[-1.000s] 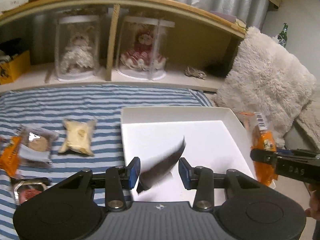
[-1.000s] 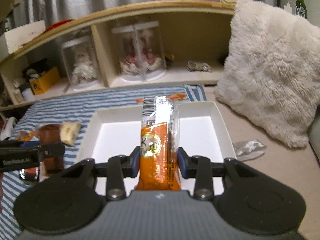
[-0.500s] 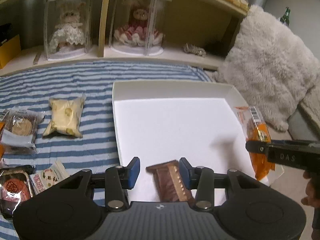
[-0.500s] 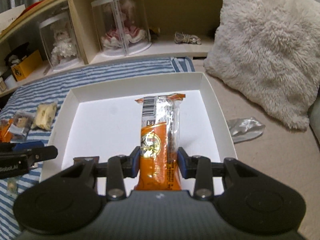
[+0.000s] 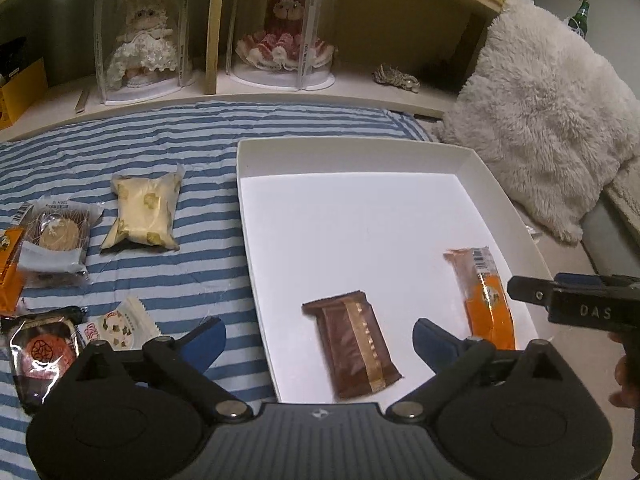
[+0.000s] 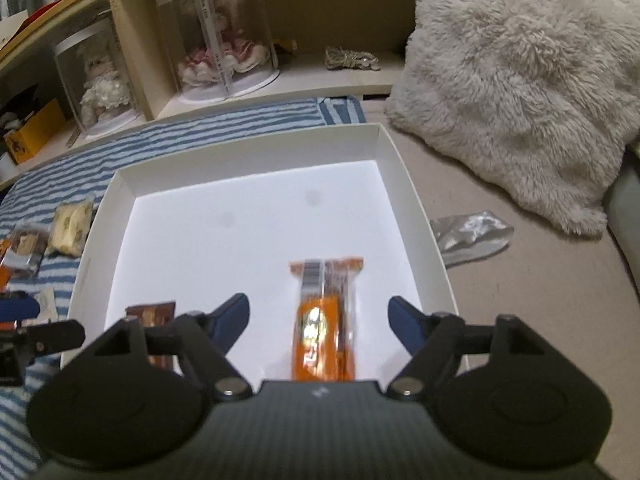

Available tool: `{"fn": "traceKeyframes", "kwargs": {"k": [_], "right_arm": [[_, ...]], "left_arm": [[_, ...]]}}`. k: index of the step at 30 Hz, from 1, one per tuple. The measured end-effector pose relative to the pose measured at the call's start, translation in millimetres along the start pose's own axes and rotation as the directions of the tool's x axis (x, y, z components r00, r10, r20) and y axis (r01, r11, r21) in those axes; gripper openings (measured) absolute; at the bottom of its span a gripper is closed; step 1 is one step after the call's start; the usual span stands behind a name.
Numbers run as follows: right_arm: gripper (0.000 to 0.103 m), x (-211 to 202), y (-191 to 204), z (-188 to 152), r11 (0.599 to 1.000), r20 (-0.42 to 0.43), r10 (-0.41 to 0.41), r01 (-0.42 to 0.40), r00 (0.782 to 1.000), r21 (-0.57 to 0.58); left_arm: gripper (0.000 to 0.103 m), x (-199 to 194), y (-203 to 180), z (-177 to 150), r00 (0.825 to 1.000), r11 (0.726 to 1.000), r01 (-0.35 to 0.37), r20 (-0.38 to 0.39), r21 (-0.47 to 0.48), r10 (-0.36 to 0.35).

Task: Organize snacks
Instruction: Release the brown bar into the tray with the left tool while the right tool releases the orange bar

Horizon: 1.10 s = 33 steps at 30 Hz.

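Loose snacks: left of frame, scattered on the striped blanket, not yet sorted.
Left gripper: bottom centre, jaws opening wide, gripping nothing.
Brown bar: flat in white box, between the jaws, untouched.
Orange bar: lower right of box floor, lying loose.
Right gripper: jaws opening, straddling orange bar without contact; likely just letting go.

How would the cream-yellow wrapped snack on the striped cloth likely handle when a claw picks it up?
The cream-yellow snack looks puffy with crimped ends, so it probably gives under the pads and weighs little. Its glossy film may slip, so a grip across the middle seems safer than one on a crimp. It lies flat on the striped cloth and is unlikely to roll.
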State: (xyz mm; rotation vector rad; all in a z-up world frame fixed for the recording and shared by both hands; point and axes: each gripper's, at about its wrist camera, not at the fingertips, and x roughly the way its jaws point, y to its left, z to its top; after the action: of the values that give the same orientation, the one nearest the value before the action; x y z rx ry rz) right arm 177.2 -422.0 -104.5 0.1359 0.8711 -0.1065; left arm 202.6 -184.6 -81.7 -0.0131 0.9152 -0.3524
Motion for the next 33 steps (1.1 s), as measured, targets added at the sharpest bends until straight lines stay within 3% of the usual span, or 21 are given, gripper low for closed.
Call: {"fn": "traceKeyframes", "kwargs": {"k": [5, 17, 33], "right_arm": [[0.087, -9, 2, -7, 0.999, -0.038, 0.025, -0.026, 0.999, -0.025], [0.102, -33, 5, -21, 1.0, -0.041, 0.013, -0.014, 0.999, -0.028], [0.102, -59, 27, -26, 0.999, -0.004, 0.025, -0.025, 1.0, -0.045]], "left_arm": [[0.103, -5, 0, -2, 1.0, 1.0, -0.008, -0.015, -0.001, 0.008], [0.103, -19, 3, -9, 0.998, 0.998, -0.061, -0.024, 0.005, 0.061], [0.103, -52, 15, -16, 0.993, 0.993, -0.114, 0.0, 0.026, 0.114]]}}
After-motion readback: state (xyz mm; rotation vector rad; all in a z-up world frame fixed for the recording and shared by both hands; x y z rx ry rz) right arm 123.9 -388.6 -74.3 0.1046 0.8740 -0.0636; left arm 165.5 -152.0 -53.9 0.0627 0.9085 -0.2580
